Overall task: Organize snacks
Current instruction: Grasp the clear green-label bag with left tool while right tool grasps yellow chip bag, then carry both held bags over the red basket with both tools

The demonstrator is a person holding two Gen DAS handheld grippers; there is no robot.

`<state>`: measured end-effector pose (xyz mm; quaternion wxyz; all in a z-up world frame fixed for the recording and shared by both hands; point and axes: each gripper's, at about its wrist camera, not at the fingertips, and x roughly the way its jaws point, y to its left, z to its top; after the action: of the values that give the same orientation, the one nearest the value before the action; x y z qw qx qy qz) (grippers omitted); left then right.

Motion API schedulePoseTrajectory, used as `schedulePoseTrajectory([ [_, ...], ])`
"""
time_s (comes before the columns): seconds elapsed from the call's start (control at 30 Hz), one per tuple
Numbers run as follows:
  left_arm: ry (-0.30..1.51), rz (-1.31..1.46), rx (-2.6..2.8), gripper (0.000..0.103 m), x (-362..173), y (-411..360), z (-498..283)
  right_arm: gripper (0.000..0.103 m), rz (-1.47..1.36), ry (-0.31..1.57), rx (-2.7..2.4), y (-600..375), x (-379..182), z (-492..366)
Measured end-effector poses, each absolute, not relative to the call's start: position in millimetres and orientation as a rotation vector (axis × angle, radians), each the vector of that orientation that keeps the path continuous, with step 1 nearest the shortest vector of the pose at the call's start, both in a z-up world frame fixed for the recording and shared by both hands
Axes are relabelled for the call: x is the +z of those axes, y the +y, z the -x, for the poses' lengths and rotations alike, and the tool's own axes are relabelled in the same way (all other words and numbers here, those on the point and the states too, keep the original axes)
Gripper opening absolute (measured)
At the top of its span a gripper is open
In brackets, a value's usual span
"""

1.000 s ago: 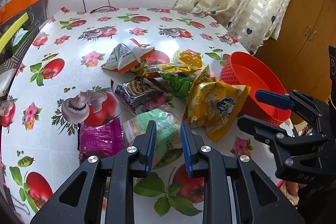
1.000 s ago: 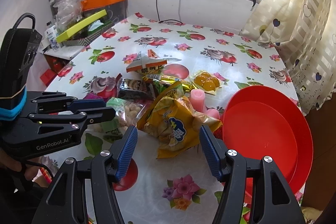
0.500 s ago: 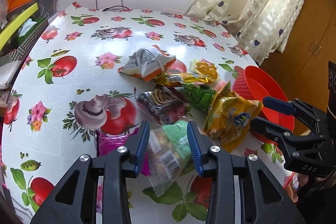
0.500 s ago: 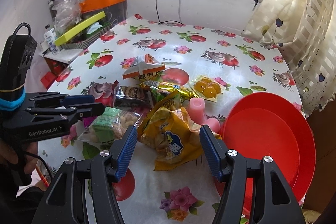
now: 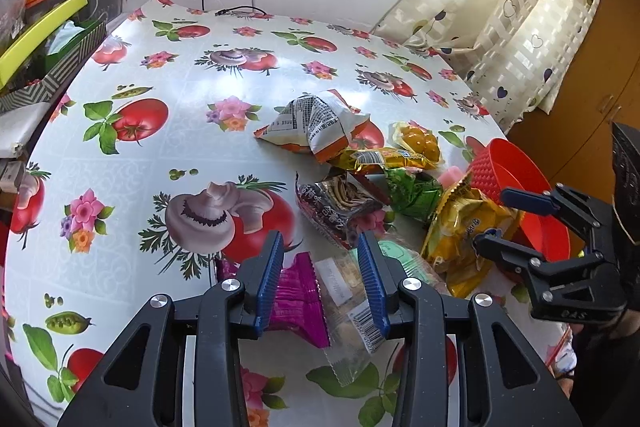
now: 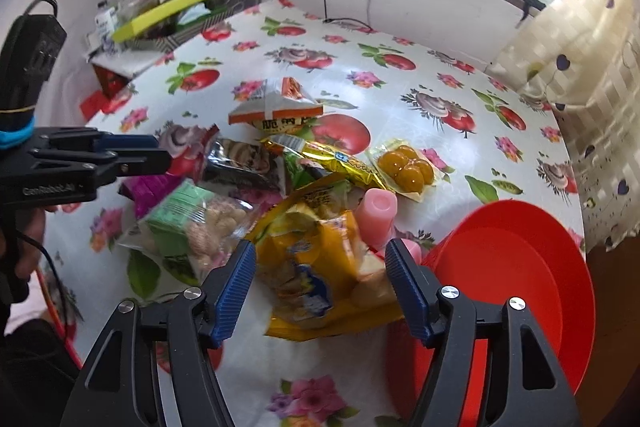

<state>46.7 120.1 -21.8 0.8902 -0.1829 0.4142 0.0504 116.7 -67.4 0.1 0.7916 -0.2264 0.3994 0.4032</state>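
Snack pile logged on the bench (image 5: 168, 147), clustered toward 3 o'clock in the left wrist view, just beside the red bowl (image 6: 520, 267) at the bench edge; bowl judged the likely collection vessel.

Left gripper (image 5: 320, 275) hovered low over the near end of the pile, jaws parted, nothing between them in contact. Directly beneath: purple packet (image 5: 298, 291) and clear peanut bag (image 6: 200, 227), green label visible, the clear bag lying partly over the purple one. Jaws straddled both, so intended target could not be told.

Right gripper (image 6: 320, 287) held at 6 o'clock of the yellow chip bag (image 6: 316, 267), jaws spread wide on either side of it, not closed. Width probably chosen to clear the puffed bag. Bag tilted, leaning against the bowl's outer wall and resting on neighbouring packets.

Also noted: pink jelly cups (image 6: 378, 215) at 12 o'clock of the yellow bag, dark packet (image 5: 340, 211), green packet (image 5: 412, 191), white-and-orange bag (image 5: 316, 125) at the far side, yellow sealed pack (image 6: 404, 167). Bowl interior appeared empty; sorting judged at an early stage. Risk: crinkly bags slipping on closure.
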Motion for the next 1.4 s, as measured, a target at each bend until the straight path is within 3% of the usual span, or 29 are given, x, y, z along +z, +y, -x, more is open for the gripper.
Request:
schedulePoseTrajectory([
  [0.57, 0.871, 0.280, -0.081, 0.051, -22.8, 95.2, -49.0, 0.068, 0.685, 0.969, 0.978, -45.9, -28.7, -116.6],
  [0.63, 0.862, 0.260, -0.087, 0.051, -21.1, 95.7, -48.0, 0.059, 0.684, 0.966, 0.966, -45.6, -29.9, -115.9],
  [0.8, 0.846, 0.231, -0.068, 0.051, -17.9, 103.1, -44.9, 0.048, 0.638, 0.944, 0.965, -50.9, -26.3, -111.4],
  [0.83, 0.844, 0.228, -0.057, 0.051, -17.4, 105.7, -44.1, 0.040, 0.619, 0.934, 0.960, -52.8, -23.5, -111.0],
  [1.4, 0.855, 0.141, -0.206, 0.056, -25.8, 95.5, -54.4, 0.037, 0.466, 0.875, 0.874, -79.6, -3.2, -106.6],
])
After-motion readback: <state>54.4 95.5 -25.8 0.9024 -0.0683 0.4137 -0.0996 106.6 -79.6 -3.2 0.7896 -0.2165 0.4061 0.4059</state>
